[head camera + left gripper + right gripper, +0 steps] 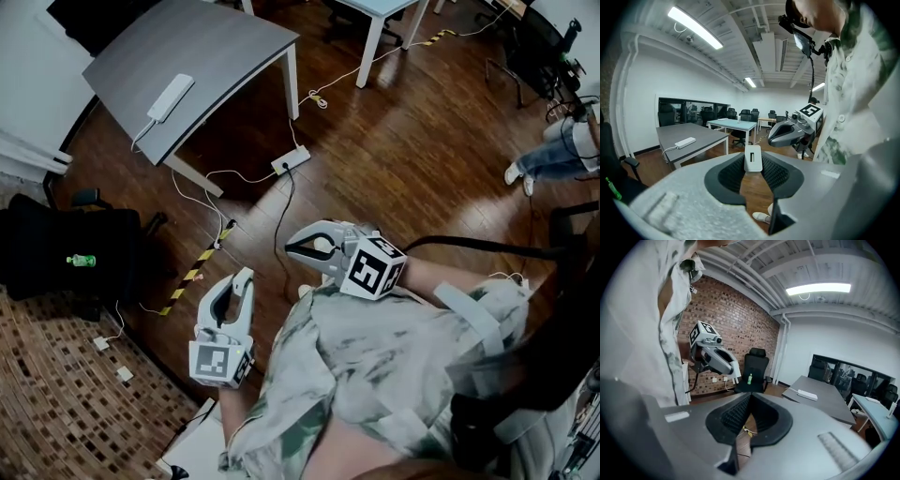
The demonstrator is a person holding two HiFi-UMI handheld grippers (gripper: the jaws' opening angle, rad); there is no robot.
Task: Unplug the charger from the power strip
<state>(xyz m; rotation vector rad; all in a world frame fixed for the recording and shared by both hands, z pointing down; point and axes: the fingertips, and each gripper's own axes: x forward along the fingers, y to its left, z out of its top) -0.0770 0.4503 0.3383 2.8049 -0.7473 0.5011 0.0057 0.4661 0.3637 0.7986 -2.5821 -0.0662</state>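
In the jaws of the left gripper [753,154], the white charger [753,159] sits clamped, above the wood floor [394,159] and well apart from the power strip [170,97] on the grey table [216,47]. The right gripper [750,397] has its jaws together, empty.

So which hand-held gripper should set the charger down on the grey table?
Left, probably. The left hand-held gripper is clamped on the white charger; the right hand-held gripper is shut and empty. Both are well short of the grey table.
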